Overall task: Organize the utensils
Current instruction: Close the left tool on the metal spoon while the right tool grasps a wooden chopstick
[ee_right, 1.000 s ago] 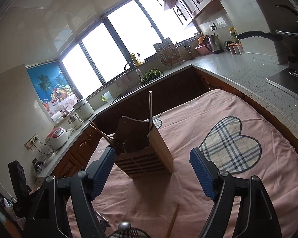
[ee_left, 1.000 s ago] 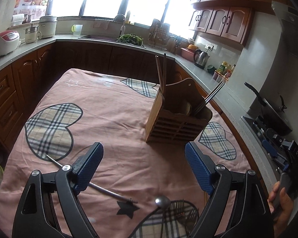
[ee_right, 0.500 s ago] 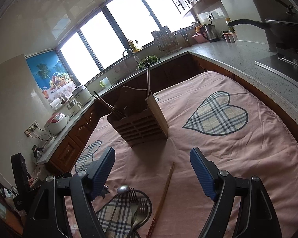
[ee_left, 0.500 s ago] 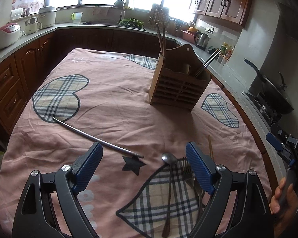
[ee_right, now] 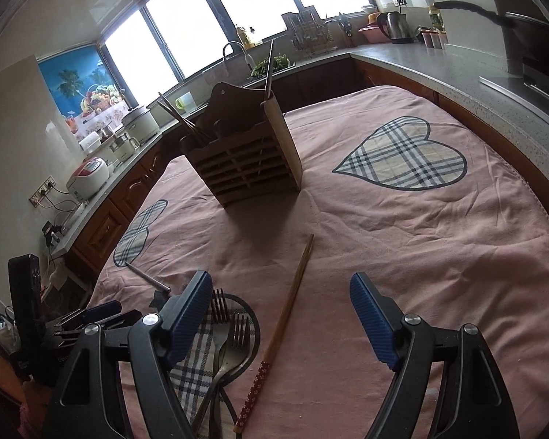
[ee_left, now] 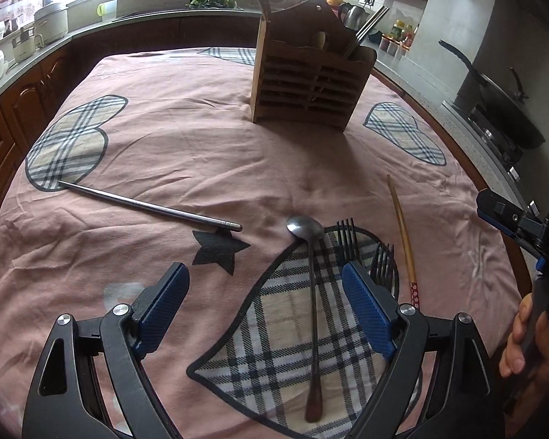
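Observation:
A wooden utensil holder (ee_left: pixel 309 84) stands upright at the far middle of the pink cloth, with chopsticks in it; it also shows in the right wrist view (ee_right: pixel 243 159). A metal chopstick (ee_left: pixel 150 205) lies to the left. A spoon (ee_left: pixel 313 281), two forks (ee_left: pixel 347 241) and a wooden chopstick (ee_left: pixel 402 234) lie near me. My left gripper (ee_left: pixel 265 292) is open and empty, with the spoon handle between its fingers' line. My right gripper (ee_right: pixel 280 303) is open and empty above the wooden chopstick (ee_right: pixel 285 314), with the forks (ee_right: pixel 230 333) by its left finger.
The table is covered by a pink cloth with plaid hearts (ee_right: pixel 402 153). Kitchen counters (ee_right: pixel 457 69) ring the table on the left, back and right. A wok on a stove (ee_left: pixel 501 106) sits to the right. The right gripper shows at the right edge of the left wrist view (ee_left: pixel 519 219).
Both grippers have pulled back and tilted down from the holder, so the loose spoon, forks and chopsticks are now in full view. Both stay open.

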{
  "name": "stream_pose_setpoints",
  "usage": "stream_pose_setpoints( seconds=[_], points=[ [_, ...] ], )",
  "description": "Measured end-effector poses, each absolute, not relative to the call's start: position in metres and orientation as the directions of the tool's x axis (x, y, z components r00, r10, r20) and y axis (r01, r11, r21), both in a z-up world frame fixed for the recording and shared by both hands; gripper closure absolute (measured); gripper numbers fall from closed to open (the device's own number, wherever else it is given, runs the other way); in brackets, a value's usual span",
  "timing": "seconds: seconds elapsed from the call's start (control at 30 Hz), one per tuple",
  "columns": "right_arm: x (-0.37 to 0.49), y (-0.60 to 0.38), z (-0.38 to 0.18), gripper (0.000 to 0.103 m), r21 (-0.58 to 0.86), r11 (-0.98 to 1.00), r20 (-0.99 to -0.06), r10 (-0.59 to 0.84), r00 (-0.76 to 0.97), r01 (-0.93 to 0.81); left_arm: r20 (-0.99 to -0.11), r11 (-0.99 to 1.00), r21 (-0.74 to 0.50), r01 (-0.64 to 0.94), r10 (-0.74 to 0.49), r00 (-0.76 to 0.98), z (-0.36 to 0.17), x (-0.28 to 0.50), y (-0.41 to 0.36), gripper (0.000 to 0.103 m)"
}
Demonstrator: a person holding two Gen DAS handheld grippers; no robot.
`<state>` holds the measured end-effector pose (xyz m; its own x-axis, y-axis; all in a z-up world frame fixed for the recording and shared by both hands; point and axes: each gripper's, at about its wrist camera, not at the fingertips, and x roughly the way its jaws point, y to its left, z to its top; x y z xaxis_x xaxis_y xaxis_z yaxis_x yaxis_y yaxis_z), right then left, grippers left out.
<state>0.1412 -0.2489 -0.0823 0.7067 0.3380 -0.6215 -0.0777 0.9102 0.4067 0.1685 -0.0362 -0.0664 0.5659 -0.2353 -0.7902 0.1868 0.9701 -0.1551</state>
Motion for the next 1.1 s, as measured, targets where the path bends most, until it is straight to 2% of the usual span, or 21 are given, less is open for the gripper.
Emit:
stream_pose_setpoints(
  seconds=[0.23,0.3,0.43,0.53,0.6,0.67,0.8,0.93,1.1],
  points=[
    [0.156,-0.245,-0.093,0.024,0.39,0.918,-0.66,0.337,0.671,-0.078,-0.812,0.967,-0.122,0.225,-0.228,0.538,-0.074,0.18,-0.052,0.017],
    [0.163,-0.242,-0.097,0.026,0.383,0.92,-0.677,0.342,0.651,-0.085,-0.822,0.964,-0.118,0.237,-0.228,0.521,-0.078,0.185,-0.056,0.021],
    [0.179,-0.236,-0.107,0.043,0.362,0.928,-0.713,0.336,0.616,-0.087,-0.842,0.959,-0.115,0.258,-0.232,0.487,-0.087,0.195,-0.062,0.031],
    [0.191,-0.232,-0.116,0.051,0.347,0.934,-0.736,0.324,0.595,-0.081,-0.857,0.954,-0.126,0.27,-0.242,0.454,-0.095,0.201,-0.065,0.045],
    [0.197,-0.231,-0.121,0.053,0.343,0.936,-0.746,0.321,0.583,-0.076,-0.863,0.949,-0.146,0.278,-0.26,0.433,-0.099,0.205,-0.067,0.055],
    [0.204,-0.231,-0.125,0.059,0.34,0.938,-0.755,0.318,0.573,-0.072,-0.868,0.947,-0.14,0.287,-0.258,0.425,-0.101,0.207,-0.07,0.058],
    [0.217,-0.23,-0.13,0.06,0.322,0.944,-0.771,0.303,0.56,-0.068,-0.868,0.941,-0.136,0.311,-0.265,0.42,-0.101,0.212,-0.076,0.058],
    [0.234,-0.223,-0.14,0.07,0.289,0.955,-0.803,0.281,0.526,-0.069,-0.869,0.935,-0.115,0.336,-0.259,0.422,-0.101,0.216,-0.084,0.059],
    [0.244,-0.214,-0.145,0.078,0.222,0.972,-0.817,0.23,0.529,-0.08,-0.864,0.934,-0.073,0.351,-0.235,0.445,-0.102,0.217,-0.086,0.079]
  ],
)
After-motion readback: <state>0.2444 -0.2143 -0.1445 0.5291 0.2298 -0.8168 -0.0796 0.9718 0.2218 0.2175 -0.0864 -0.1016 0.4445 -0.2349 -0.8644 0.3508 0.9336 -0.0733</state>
